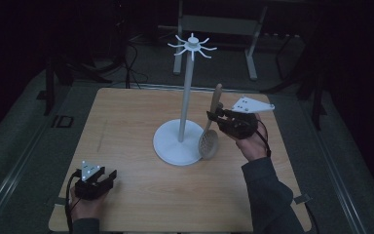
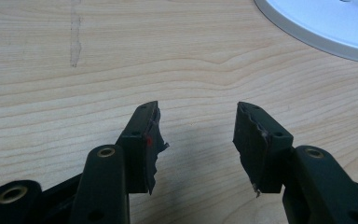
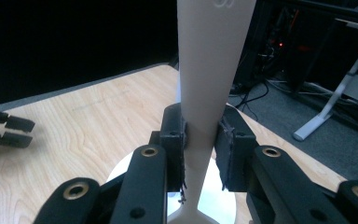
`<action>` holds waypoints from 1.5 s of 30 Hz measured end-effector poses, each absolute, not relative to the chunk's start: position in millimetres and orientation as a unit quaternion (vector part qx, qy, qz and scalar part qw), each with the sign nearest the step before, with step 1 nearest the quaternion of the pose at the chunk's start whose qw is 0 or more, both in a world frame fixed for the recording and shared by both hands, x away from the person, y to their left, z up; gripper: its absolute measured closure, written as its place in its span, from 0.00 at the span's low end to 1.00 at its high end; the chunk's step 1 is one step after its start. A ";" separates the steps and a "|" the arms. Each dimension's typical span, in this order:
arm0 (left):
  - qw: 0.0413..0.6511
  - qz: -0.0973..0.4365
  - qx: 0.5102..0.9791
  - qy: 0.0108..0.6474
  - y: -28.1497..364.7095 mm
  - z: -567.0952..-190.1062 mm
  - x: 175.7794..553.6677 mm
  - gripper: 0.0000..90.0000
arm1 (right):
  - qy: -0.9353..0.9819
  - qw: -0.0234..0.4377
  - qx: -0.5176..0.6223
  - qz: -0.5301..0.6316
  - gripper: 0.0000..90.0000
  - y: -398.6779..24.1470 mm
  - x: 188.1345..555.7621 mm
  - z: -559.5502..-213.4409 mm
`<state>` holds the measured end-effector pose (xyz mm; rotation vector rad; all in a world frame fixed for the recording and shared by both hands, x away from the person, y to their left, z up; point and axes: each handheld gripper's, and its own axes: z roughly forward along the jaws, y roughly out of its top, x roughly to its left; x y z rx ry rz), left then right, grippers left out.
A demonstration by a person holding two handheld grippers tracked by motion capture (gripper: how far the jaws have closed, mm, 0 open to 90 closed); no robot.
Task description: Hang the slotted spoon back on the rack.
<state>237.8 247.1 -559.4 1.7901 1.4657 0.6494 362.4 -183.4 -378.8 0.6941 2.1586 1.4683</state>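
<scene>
My right gripper (image 1: 219,118) has its two black jaws closed on the flat handle of a pale wooden slotted spoon (image 1: 210,127), pinching it partway along. In the right gripper view the handle (image 3: 210,84) runs straight up between the jaws, and its narrow neck drops out of sight below them. From the high view I see the spoon held nearly upright and slightly tilted, handle end up, with its round perforated bowl hanging low, just beside the rim of the stand's base; I cannot tell whether the bowl touches the base or the table. My right hand (image 1: 251,142) sits behind the gripper, a dark sleeve (image 1: 268,195) running off toward the bottom edge.

My left gripper (image 1: 111,175) rests near the table's near left corner, well apart from the spoon. In the left gripper view its jaws stand wide apart with bare wood between them, holding nothing; the pads (image 2: 150,140) look torn along their edges.

Between the grippers, nearer the right one, stands a white utensil stand with a round disc base, a slim upright pole and a crown of small hooks on top (image 1: 185,92). Its base edge shows at the top right of the left gripper view (image 2: 321,28). Everything sits on a light wooden table (image 1: 141,195), with grey floor and dark equipment behind.
</scene>
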 end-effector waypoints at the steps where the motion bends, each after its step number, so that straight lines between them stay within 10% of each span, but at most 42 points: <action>1: 0.361 0.252 0.695 0.569 247.3 -559.3 237.8 0.57 | 0.780 0.218 0.251 0.530 0.83 -183.4 362.4 -378.8; 45: 0.362 0.254 0.689 0.574 248.4 -558.7 237.8 0.56 | 0.756 0.249 0.283 0.535 0.83 -159.8 365.2 -347.4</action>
